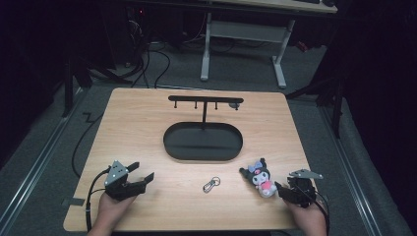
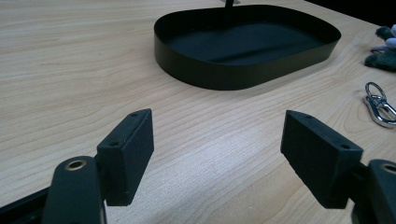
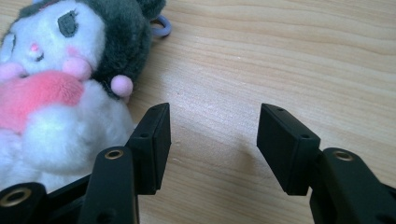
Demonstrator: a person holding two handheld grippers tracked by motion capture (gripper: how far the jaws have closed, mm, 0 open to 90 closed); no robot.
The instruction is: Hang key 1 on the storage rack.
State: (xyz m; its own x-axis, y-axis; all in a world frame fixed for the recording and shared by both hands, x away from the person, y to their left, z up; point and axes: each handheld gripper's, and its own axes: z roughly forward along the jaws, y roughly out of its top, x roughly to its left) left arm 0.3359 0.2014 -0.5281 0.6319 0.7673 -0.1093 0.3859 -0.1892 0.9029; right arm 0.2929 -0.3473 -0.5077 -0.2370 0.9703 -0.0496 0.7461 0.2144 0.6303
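A small plush toy [image 1: 260,179] with a black hood, white face and pink heart lies on the wooden table at the front right. My right gripper [image 1: 283,190] sits just to its right, open. In the right gripper view the plush toy [image 3: 60,93] lies beside the outer side of one jaw, and only bare wood shows between the jaws of the right gripper [image 3: 214,114]. A metal key clip [image 1: 211,184] lies at the front middle. My left gripper [image 1: 141,172] rests at the front left, open and holding nothing [image 2: 217,121].
A black oval tray [image 1: 169,147] sits mid-table; a black T-shaped hook rack [image 1: 204,101] rises from its far side. In the left gripper view the tray's wall [image 2: 224,70] stands ahead and the key clip [image 2: 380,105] lies at the right. A desk frame stands beyond the table.
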